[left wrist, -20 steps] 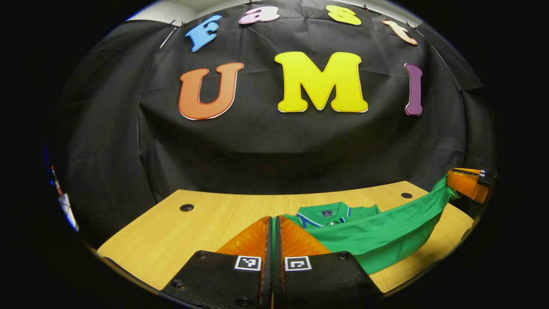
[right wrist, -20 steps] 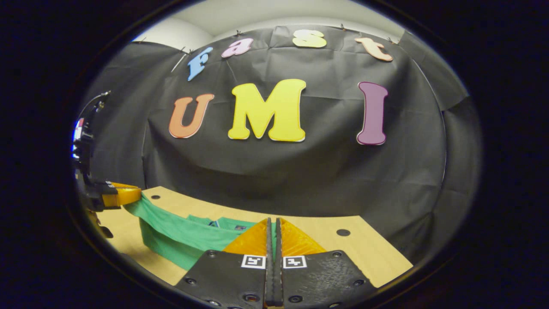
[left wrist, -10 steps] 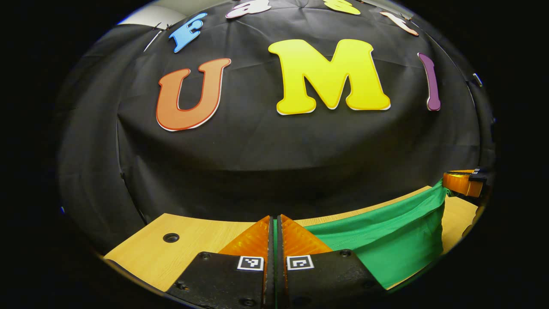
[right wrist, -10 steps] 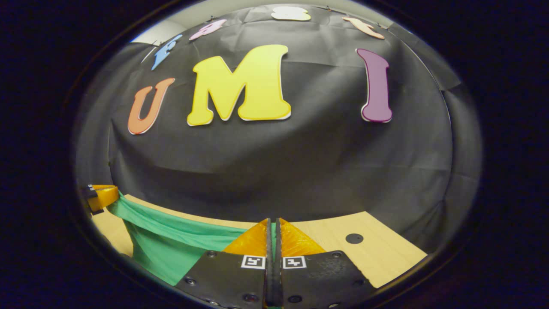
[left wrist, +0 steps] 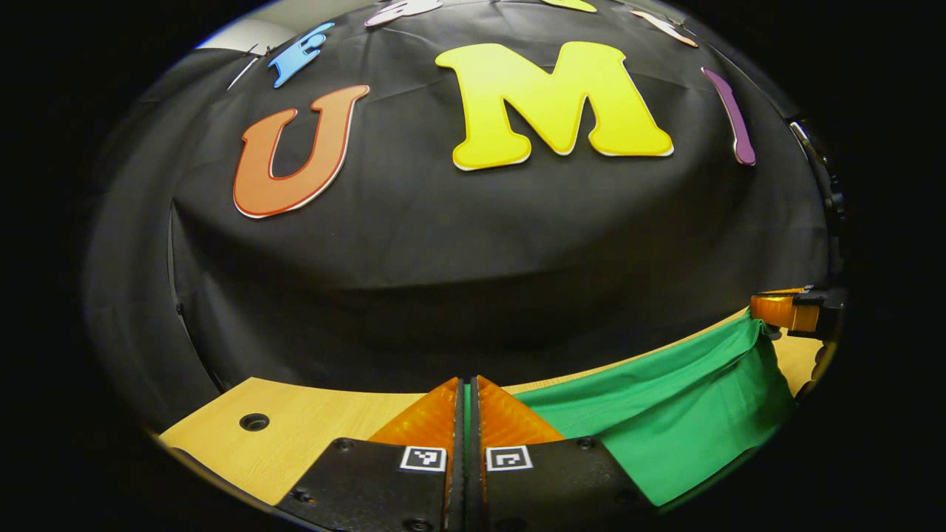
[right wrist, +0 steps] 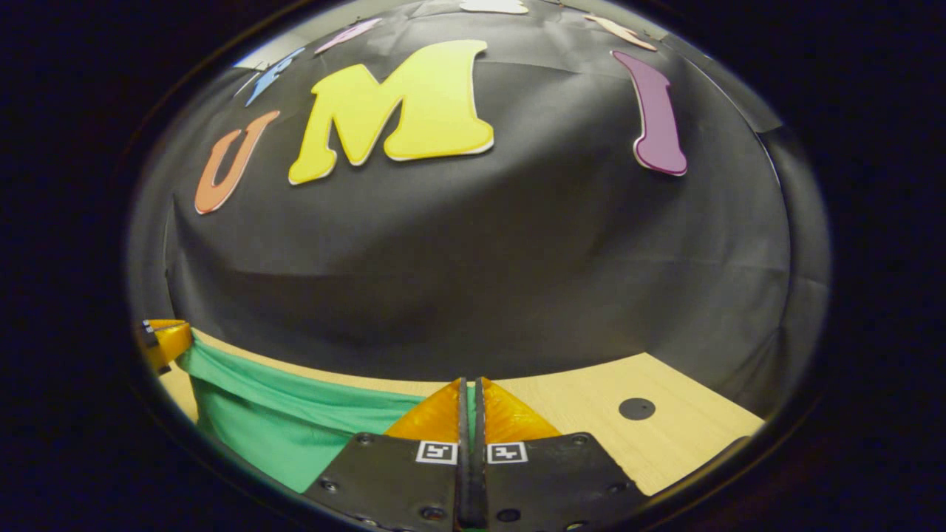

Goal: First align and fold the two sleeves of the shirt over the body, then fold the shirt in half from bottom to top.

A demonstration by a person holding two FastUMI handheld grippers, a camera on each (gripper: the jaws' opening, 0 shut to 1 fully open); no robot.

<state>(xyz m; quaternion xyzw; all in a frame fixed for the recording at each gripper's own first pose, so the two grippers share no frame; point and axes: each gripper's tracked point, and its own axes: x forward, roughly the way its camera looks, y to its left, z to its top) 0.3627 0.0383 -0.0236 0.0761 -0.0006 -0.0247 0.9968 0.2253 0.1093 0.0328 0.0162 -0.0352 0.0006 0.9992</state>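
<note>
A green shirt (left wrist: 665, 406) hangs as a stretched band between my two grippers, just above the wooden table (left wrist: 310, 417). My left gripper (left wrist: 468, 384) is shut on one bottom corner of the shirt; a thin green strip shows between its fingers. In the left gripper view the other gripper (left wrist: 783, 310) holds the far corner at the right edge. My right gripper (right wrist: 469, 384) is shut on the shirt (right wrist: 281, 425) too, and in the right gripper view the other gripper (right wrist: 162, 336) sits at the left edge. The collar and sleeves are hidden behind the lifted cloth.
The black cloth wall stands close behind the table's far edge. Round dark holes mark the tabletop, one near the left (left wrist: 253, 422) and one near the right (right wrist: 636, 408). Bare wood lies to the outer side of each gripper.
Both grippers have carried the shirt's hem forward toward the back wall. The collar, seen a second ago, is now covered by the lifted cloth, and the wall looms larger.
</note>
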